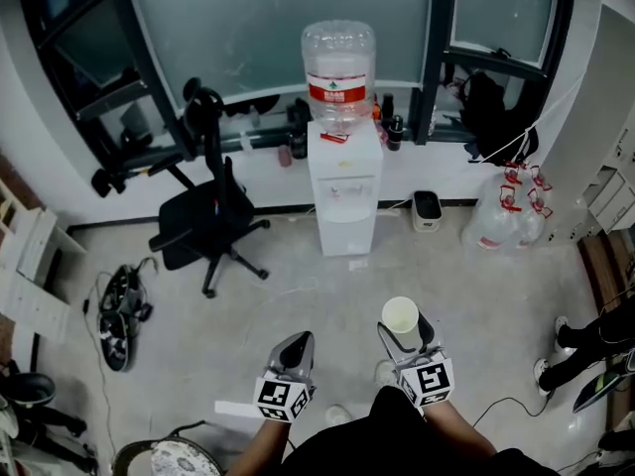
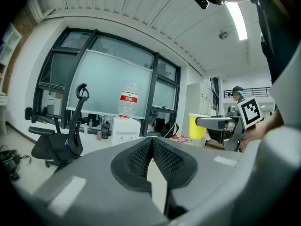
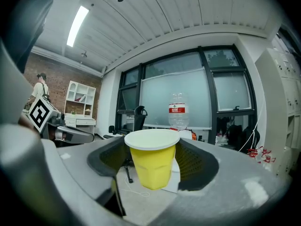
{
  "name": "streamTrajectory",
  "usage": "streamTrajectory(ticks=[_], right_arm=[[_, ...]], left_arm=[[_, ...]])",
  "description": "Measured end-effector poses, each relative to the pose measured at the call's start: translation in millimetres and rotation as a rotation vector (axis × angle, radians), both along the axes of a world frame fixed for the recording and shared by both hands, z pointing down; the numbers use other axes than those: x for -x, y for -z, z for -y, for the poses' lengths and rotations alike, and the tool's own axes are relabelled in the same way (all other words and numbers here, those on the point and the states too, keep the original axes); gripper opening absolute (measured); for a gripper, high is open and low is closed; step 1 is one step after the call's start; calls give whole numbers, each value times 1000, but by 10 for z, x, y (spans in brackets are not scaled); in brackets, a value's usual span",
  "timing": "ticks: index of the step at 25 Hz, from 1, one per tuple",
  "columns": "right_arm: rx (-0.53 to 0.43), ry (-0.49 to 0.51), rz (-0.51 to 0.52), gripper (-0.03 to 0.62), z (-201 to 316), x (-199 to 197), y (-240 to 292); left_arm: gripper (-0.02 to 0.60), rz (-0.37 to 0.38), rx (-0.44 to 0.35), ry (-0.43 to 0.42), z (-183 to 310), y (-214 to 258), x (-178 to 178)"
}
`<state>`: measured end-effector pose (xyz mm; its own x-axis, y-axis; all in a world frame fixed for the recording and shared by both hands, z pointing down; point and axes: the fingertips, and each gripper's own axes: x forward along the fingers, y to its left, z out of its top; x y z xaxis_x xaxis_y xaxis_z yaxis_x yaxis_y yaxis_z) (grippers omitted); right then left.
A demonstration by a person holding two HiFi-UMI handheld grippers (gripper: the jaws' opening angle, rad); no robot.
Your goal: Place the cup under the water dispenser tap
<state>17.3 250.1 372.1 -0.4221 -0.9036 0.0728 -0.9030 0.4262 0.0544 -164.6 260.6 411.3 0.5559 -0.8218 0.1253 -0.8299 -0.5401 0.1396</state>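
A yellow cup (image 3: 153,161) with a white rim stands upright between the jaws of my right gripper (image 3: 153,166), which is shut on it. In the head view the cup (image 1: 400,315) shows from above, just ahead of the right gripper (image 1: 407,337). My left gripper (image 1: 295,350) is beside it to the left, shut and empty, its pads (image 2: 151,155) meeting at the tips. The white water dispenser (image 1: 344,186) with a clear bottle (image 1: 338,72) on top stands against the far wall, well ahead of both grippers. From the left gripper view the cup (image 2: 197,126) shows at the right.
A black office chair (image 1: 206,216) stands left of the dispenser. Shoes and cables (image 1: 121,310) lie on the floor at the left. Several empty water bottles (image 1: 506,216) sit right of the dispenser, with a small dark bin (image 1: 428,209) between. A person's feet (image 1: 571,355) are at the right edge.
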Motion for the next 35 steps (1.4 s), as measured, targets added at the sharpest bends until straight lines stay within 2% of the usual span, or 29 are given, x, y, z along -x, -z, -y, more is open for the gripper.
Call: streamTrajectory(ticks=[5,12,19,27,35], right_arm=[[9,4,2,324,322,-8,-34],[7,24,21,324,1035,-177,-12],[26,56,28,324,1724,-336,-43],[63,101,12,324,2282,-550,-174],[84,152,11,324,2690,-616,-238]], left_arm=[[14,-5,18,-16,305,-51,-75],[14,14,49,-17,986,18,-292],[14,39,20,14,1692,47,-467],[14,62,52,39,2235,-30,-674],[14,70,79,97,2589,-103,-677]])
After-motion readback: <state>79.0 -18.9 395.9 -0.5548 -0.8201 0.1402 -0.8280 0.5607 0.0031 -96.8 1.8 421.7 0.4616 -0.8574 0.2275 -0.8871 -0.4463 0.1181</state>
